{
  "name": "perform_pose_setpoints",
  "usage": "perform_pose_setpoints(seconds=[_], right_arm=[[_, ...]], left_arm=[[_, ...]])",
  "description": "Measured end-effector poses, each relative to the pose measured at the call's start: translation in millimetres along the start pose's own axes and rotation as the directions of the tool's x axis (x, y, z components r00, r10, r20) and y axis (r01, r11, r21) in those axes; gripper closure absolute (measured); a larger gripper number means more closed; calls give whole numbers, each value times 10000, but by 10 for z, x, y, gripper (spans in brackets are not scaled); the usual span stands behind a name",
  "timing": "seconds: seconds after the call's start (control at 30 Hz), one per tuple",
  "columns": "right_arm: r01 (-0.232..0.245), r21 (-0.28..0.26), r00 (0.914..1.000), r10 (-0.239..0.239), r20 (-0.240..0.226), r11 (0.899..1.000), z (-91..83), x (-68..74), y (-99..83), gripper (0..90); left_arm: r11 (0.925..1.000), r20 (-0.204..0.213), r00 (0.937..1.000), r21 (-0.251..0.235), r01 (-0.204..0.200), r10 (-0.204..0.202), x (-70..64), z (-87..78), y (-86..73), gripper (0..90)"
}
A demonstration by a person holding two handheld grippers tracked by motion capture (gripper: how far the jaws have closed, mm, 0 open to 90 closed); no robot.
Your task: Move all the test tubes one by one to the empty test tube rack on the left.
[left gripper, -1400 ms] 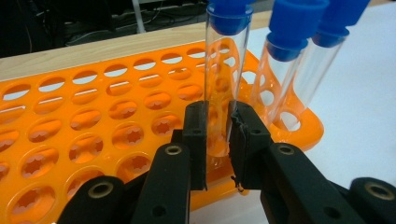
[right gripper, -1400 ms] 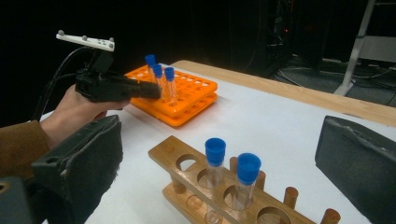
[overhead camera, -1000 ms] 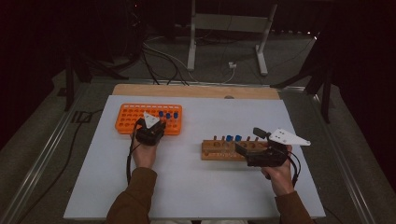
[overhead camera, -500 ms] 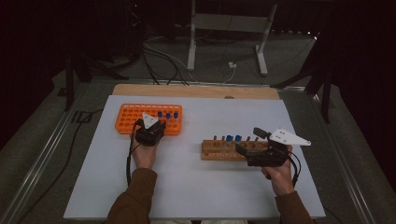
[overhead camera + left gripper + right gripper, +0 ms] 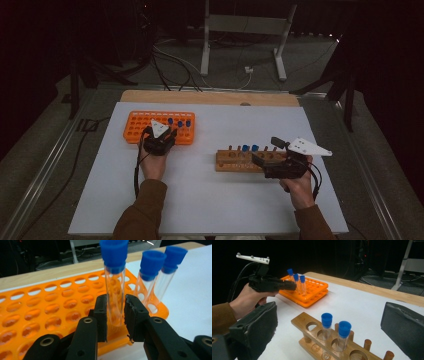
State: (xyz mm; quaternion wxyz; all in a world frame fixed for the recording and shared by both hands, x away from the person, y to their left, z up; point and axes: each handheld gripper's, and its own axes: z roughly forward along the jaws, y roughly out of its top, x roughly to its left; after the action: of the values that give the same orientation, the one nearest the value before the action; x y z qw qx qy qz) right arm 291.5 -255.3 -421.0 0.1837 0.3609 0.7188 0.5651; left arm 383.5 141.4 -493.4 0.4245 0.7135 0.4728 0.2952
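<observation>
Overhead, I hold my left gripper (image 5: 167, 138) at the orange plastic tube rack (image 5: 135, 127) and my right gripper (image 5: 265, 152) by the wooden tube block (image 5: 232, 161).
Left gripper view: jaws clasp a blue-capped clear glass tube (image 5: 114, 285) standing in the rack. Right gripper view: jaws spread wide, grasping nothing, flanking the block.

Left tool (image 5: 115, 315) jaws nearly closed; right tool (image 5: 332, 322) jaws spread wide

Tube rack (image 5: 159, 127) left of wooden stand (image 5: 235, 161)

Brown sleeves (image 5: 142, 210), black grippers with round screws, grey three-cornered plates (image 5: 309, 146) and seemingly black trailing cables.
</observation>
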Motion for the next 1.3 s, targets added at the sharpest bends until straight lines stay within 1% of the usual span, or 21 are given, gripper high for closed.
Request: perform_pose_setpoints(seconds=[0.1, 0.17, 0.23, 0.33, 0.43, 0.6, 0.73, 0.87, 0.93, 0.97, 1.0, 1.03, 1.13, 1.23, 1.3], right_arm=[[8, 5, 10000, -8, 6, 10000, 4, -3, -5, 10], [-7, 36, 10000, 7, 9, 10000, 8, -4, -9, 11], [25, 37, 10000, -25, 6, 10000, 11, -5, -11, 10], [2, 30, 10000, -2, 7, 10000, 10, -5, -10, 11], [13, 32, 10000, -13, 8, 10000, 8, -7, -11, 11], [0, 19, 10000, 0, -5, 10000, 8, -10, -12, 11], [3, 32, 10000, -3, -2, 10000, 7, -8, -12, 11], [-21, 36, 10000, 21, 17, 10000, 11, -15, -15, 11], [-59, 65, 10000, 59, 44, 10000, 11, -21, -21, 11], [-57, 52, 10000, 57, 55, 10000, 13, -27, -24, 11], [-72, 52, 9999, 72, 78, 10000, 13, -34, -26, 11], [-88, 35, 9999, 87, 109, 10000, 12, -41, -28, 11], [-194, 15, 9996, 194, 210, 9998, 9, -58, -32, 16], [-303, -14, 9990, 304, 342, 9995, 11, -76, -37, 22], [-369, 13, 9986, 368, 391, 9993, 15, -88, -43, 45]], left_arm=[[9998, -50, 10000, -202, 25, -26, 5, -24, 31, 738], [9997, -71, 10000, -241, -15, 13, 8, -35, 49, 761], [9997, -1, 10000, -233, -6, 6, 9, -37, 60, 770], [9999, 17, 10000, -125, -95, 95, -10, -26, 58, 783], [9999, 16, 10000, -80, -67, 67, -17, -17, 51, 785], [9995, 63, 9997, 179, -247, 246, -30, -9, 32, 787], [9994, 106, 9999, 333, -119, 115, -14, 7, -23, 787], [9993, 176, 9998, 373, 11, -18, 6, 1, -23, 785], [9993, 210, 9996, 343, 168, -175, 16, -9, -27, 778], [9992, 277, 9993, 301, 255, -264, 25, -19, -30, 766], [9991, 340, 9988, 258, 341, -350, 34, -31, -32, 734], [9987, 486, 9976, 195, 481, -490, 44, -47, -34, 715], [9969, 727, 9942, -26, 793, -789, 77, -134, -34, 654], [9952, 922, 9913, -188, 963, -942, 102, -236, -29, 561], [9912, 1339, 9835, -349, 1274, -1217, 128, -312, -31, 530]])
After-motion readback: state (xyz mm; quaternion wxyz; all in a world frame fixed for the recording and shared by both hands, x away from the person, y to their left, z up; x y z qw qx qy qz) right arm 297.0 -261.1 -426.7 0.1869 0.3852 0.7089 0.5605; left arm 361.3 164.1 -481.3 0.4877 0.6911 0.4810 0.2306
